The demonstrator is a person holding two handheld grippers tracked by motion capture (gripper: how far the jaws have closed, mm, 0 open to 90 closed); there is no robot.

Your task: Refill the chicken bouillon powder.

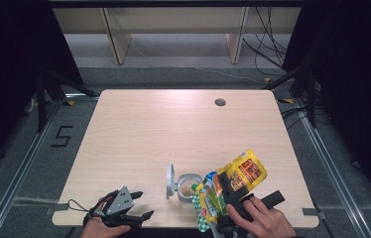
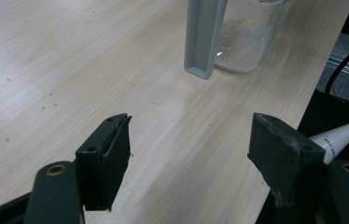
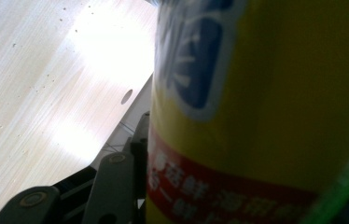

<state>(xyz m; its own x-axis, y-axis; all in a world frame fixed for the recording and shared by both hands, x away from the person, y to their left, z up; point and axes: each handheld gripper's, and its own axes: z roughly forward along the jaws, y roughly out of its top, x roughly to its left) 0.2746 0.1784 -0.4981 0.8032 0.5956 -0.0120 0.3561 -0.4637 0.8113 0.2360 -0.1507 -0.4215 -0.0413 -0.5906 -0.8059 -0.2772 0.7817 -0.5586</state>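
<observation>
A yellow and green snack bag [image 1: 245, 171] is held tilted above the table's front right part, with my right gripper [image 1: 243, 192] shut on it. In the right gripper view the bag [image 3: 266, 116] looms close, yellow with a red band, and one black finger [image 3: 137, 140] lies against its left side. Just left of the bag stands a small glass jar [image 1: 189, 184] with some pale crumbs in it and its grey lid [image 1: 170, 181] swung upright. My left gripper [image 1: 144, 204] rests at the front edge, open and holding nothing. Its jaws [image 2: 189, 144] point toward the jar [image 2: 252, 37] and lid [image 2: 205, 37].
The wooden table [image 1: 173, 129] has a round cable hole [image 1: 219, 102] at the back right and small crumbs scattered over it. A white pointed part [image 2: 343, 135] shows beyond the table's edge beside the left gripper's right jaw. Cables and frame legs lie on the floor around.
</observation>
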